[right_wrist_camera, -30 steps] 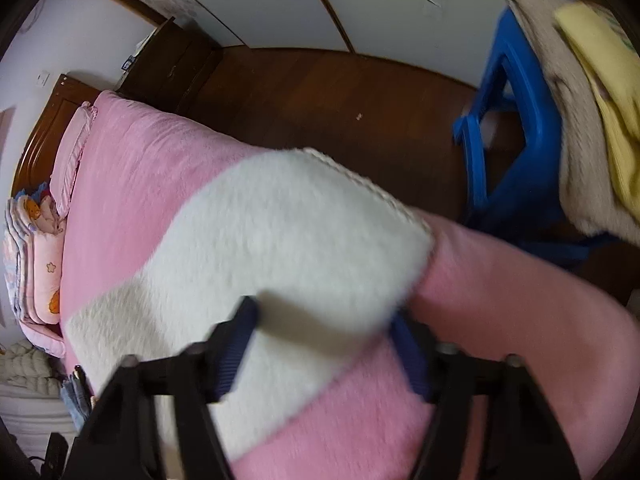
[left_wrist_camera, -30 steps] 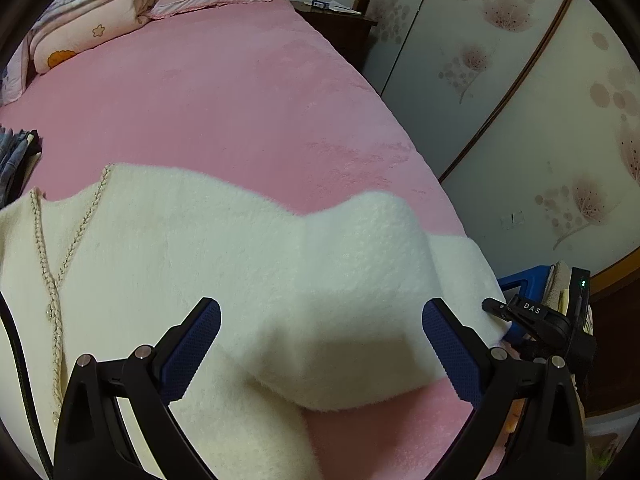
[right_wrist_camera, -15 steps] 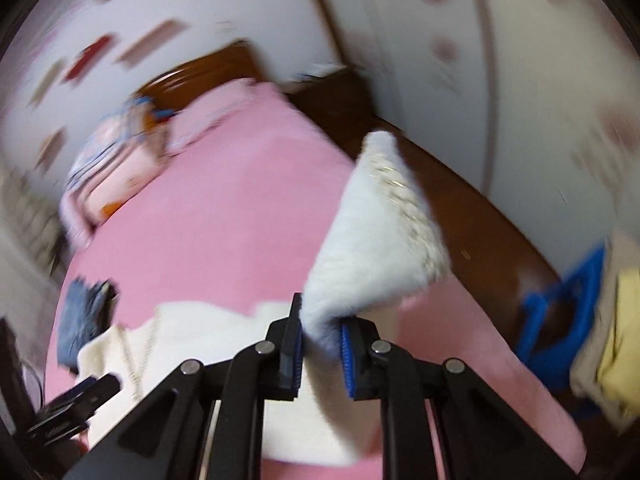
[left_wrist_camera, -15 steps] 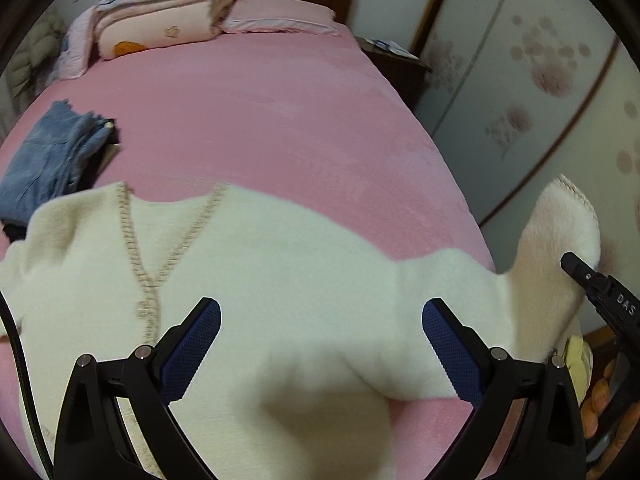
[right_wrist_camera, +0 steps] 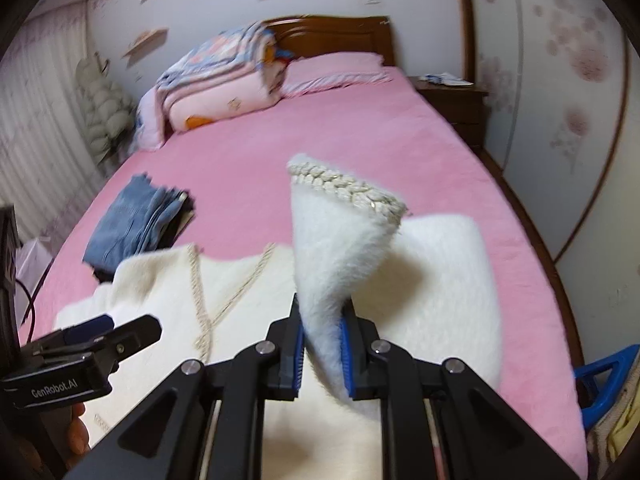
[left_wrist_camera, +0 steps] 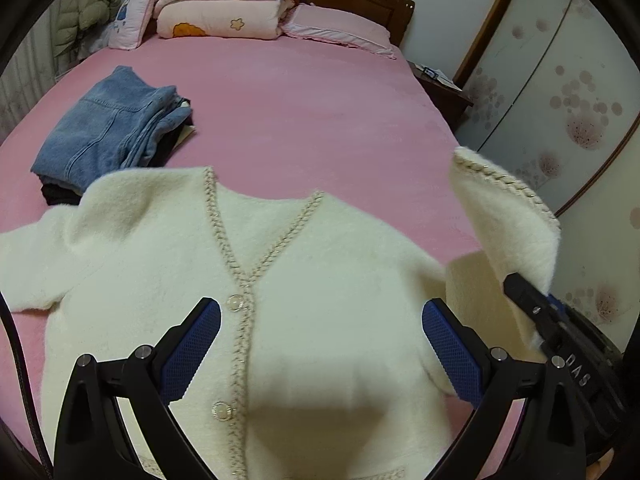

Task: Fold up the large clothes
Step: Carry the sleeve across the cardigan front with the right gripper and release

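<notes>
A fluffy white cardigan (left_wrist_camera: 320, 280) with braided trim and pearl buttons lies front-up on the pink bed (left_wrist_camera: 300, 100). My left gripper (left_wrist_camera: 320, 344) is open and empty, hovering over the cardigan's chest. My right gripper (right_wrist_camera: 322, 344) is shut on the cardigan's right sleeve (right_wrist_camera: 340, 248) and holds it lifted, cuff up, above the garment. The lifted sleeve (left_wrist_camera: 508, 220) and the right gripper (left_wrist_camera: 560, 332) show at the right of the left wrist view. The cardigan's body (right_wrist_camera: 168, 292) and the left gripper (right_wrist_camera: 92, 340) show at the left of the right wrist view.
Folded blue jeans (left_wrist_camera: 108, 128) sit on a dark stack at the bed's left. Folded quilts (left_wrist_camera: 220, 4) and a pillow (left_wrist_camera: 340, 28) lie by the headboard. A nightstand (right_wrist_camera: 452, 100) and a wardrobe stand right. A blue stool (right_wrist_camera: 604, 380) with clothes stands at the lower right.
My right gripper closed on the sleeve and lifted it up off the bed's edge, swinging inward over the cardigan. My left gripper moved back and left, staying open.
</notes>
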Demonstrator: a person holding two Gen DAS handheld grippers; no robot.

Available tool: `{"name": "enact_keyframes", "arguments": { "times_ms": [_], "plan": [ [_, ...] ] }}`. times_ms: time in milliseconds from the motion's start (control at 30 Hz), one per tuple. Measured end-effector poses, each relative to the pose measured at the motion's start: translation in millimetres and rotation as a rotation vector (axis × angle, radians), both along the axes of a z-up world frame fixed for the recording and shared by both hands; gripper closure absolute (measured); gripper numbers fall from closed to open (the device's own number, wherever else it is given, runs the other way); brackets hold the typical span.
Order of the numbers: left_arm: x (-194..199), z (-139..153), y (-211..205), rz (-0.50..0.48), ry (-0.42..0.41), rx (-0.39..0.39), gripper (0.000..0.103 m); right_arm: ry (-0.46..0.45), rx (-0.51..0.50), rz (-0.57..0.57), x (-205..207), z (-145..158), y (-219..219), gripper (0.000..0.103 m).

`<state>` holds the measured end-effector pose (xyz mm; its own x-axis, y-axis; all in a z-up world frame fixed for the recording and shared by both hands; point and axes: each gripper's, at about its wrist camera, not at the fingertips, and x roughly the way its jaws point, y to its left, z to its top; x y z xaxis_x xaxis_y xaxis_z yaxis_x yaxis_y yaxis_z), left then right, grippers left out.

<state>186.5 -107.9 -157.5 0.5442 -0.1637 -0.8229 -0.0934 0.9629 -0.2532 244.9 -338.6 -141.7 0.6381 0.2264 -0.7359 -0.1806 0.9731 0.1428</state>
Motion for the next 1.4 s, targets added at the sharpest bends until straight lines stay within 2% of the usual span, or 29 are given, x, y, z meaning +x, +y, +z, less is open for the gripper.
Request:
{"name": "enact_keyframes", "arguments": {
  "times_ms": [133, 267, 367, 433, 567, 633, 700, 767, 900, 1000, 1167, 1200, 1233, 1267, 1300, 1333, 1367, 1400],
  "plan": [
    [-4, -15, 25, 0.025, 0.023, -0.024, 0.003, 0.035, -0.039, 0.084, -7, -24, 45, 0.088],
    [-7, -38, 46, 0.050, 0.059, -0.051, 0.003, 0.097, -0.087, 0.181, -18, -68, 92, 0.088],
    [-8, -65, 63, 0.057, 0.104, -0.076, 0.005, 0.145, -0.137, 0.243, -26, -108, 121, 0.088],
    [-8, -82, 72, 0.067, 0.146, -0.072, 0.007, 0.168, -0.144, 0.264, -29, -131, 131, 0.088],
    [-14, -113, 91, 0.074, 0.206, -0.160, 0.007, 0.219, -0.209, 0.258, -28, -164, 143, 0.081],
    [-16, -120, 99, 0.082, 0.215, -0.201, 0.007, 0.216, -0.182, 0.266, -29, -163, 140, 0.075],
    [-18, -124, 105, 0.075, 0.218, -0.272, 0.007, 0.212, -0.155, 0.277, -31, -161, 138, 0.058],
    [-19, -125, 105, 0.058, 0.220, -0.323, 0.007, 0.211, -0.135, 0.291, -35, -154, 129, 0.054],
    [-15, -133, 91, -0.021, 0.258, -0.444, 0.007, 0.208, -0.132, 0.292, -45, -141, 125, 0.053],
    [-10, -148, 80, -0.045, 0.311, -0.495, 0.007, 0.218, -0.115, 0.268, -52, -135, 115, 0.053],
    [-3, -169, 70, -0.043, 0.336, -0.540, 0.009, 0.239, -0.095, 0.218, -64, -130, 97, 0.053],
    [-1, -173, 68, -0.035, 0.334, -0.548, 0.015, 0.241, -0.093, 0.211, -65, -130, 94, 0.053],
    [2, -176, 67, -0.033, 0.332, -0.550, 0.027, 0.242, -0.091, 0.205, -67, -129, 91, 0.053],
    [6, -179, 64, -0.030, 0.334, -0.544, 0.034, 0.243, -0.092, 0.196, -69, -129, 88, 0.053],
    [9, -180, 63, -0.024, 0.331, -0.518, 0.053, 0.244, -0.094, 0.189, -70, -128, 86, 0.053],
    [11, -179, 64, -0.024, 0.325, -0.491, 0.078, 0.243, -0.100, 0.182, -71, -128, 83, 0.053],
    [15, -178, 62, -0.034, 0.326, -0.463, 0.090, 0.242, -0.112, 0.171, -72, -127, 80, 0.053],
    [17, -174, 58, -0.042, 0.326, -0.428, 0.092, 0.239, -0.121, 0.162, -71, -127, 79, 0.053]
  ]
}}
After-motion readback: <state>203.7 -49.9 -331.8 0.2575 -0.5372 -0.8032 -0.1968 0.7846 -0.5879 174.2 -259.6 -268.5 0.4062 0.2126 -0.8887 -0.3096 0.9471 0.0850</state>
